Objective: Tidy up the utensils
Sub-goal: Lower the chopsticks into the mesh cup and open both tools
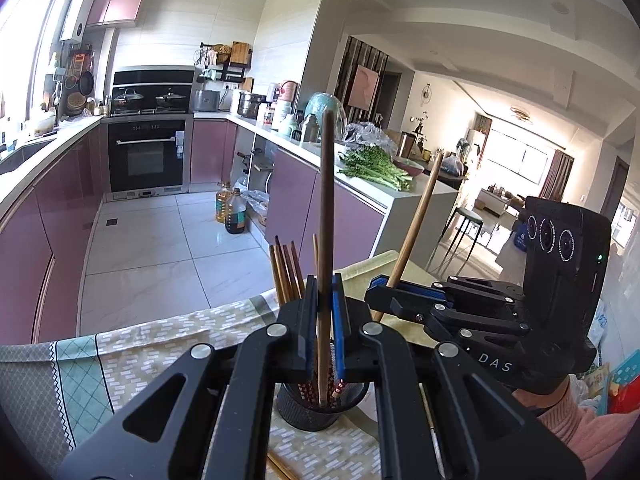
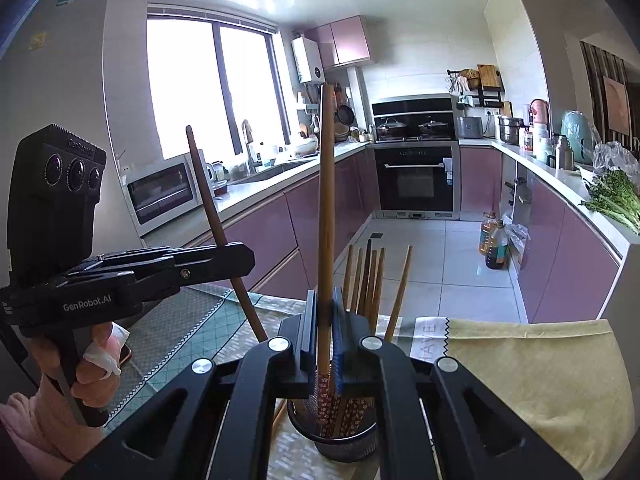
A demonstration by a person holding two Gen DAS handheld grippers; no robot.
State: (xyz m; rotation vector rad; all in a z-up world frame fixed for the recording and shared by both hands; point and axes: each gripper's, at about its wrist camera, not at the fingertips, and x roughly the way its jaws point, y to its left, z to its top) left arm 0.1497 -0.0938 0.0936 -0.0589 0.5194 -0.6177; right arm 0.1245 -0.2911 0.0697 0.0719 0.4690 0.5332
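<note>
Both grippers pinching one chopstick each: left (image 1: pixel 325 312) dark, right (image 2: pixel 325 316) light. Holder (image 1: pixel 320 408) part-filled; strays near.

The dark chopstick (image 1: pixel 326 216) in the left gripper (image 1: pixel 325 300) looks like smooth brown wood, matt. The pale chopstick (image 2: pixel 326 216) in the right gripper (image 2: pixel 325 312) is lighter wood, like bamboo, with a printed pattern near its lower end. Both grippers are of matt black plastic with blue ribbed pads (image 1: pixel 338 320) and shiny round metal pins (image 1: pixel 277 330). The holder (image 2: pixel 344 436) is black metal mesh. The tablecloth (image 1: pixel 152 344) is woven cloth, matt, and the yellow towel (image 2: pixel 532 384) is soft rough fabric. The cabinet doors (image 2: pixel 568 256) are glossy purple, the floor tiles (image 1: pixel 160 248) polished and reflecting, the oven front (image 2: pixel 416 176) dark glass with a metal handle.
</note>
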